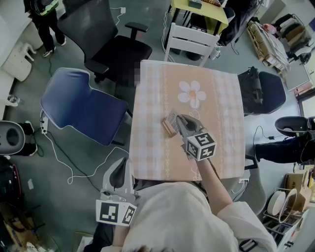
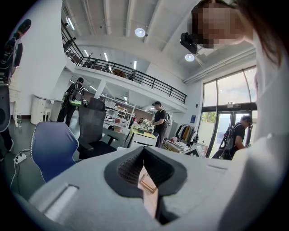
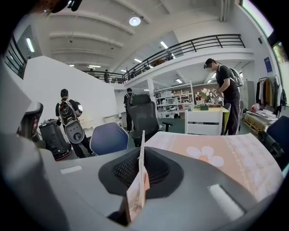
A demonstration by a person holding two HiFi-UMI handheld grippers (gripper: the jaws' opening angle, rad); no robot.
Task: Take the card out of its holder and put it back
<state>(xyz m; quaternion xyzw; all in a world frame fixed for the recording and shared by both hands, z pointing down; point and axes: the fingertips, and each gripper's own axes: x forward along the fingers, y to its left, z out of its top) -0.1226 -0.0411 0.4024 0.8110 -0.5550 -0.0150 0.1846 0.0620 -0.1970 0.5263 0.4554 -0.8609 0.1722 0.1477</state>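
Right tool (image 1: 179, 121): clamped on the card (image 1: 172, 117), thin edge of it standing upright between the pads in the right gripper view. Reaching in from the lower right across the counter (image 1: 221, 103), tips down at the wooden card holder (image 1: 170, 130) near the counter's middle. Card right at the holder, touching or just above it; can't tell whether its bottom edge sits in the slot. Left tool (image 1: 120, 167): empty, jaws drawn together at the tips, only a thin slit further back with pink cloth showing through. Parked just off the counter's near-left corner, well apart from card and holder, pointing roughly toward the counter. Marker cube on each: right cube (image 1: 203, 146) over the near half of the counter, left cube (image 1: 115, 212) low beside the torso. Counter covered in a pink checked cloth, with a printed white flower (image 1: 192, 93) beyond the holder and clear of it. Around the counter: blue chair (image 1: 78, 106) to the left, black office chair (image 1: 115, 49) off the far-left corner, white chair (image 1: 189, 42) at the far edge, dark chair (image 1: 268, 91) on the right. Further back, yellow table (image 1: 197, 11) behind the white chair, with a person (image 3: 224, 90) standing at it in the right gripper view.
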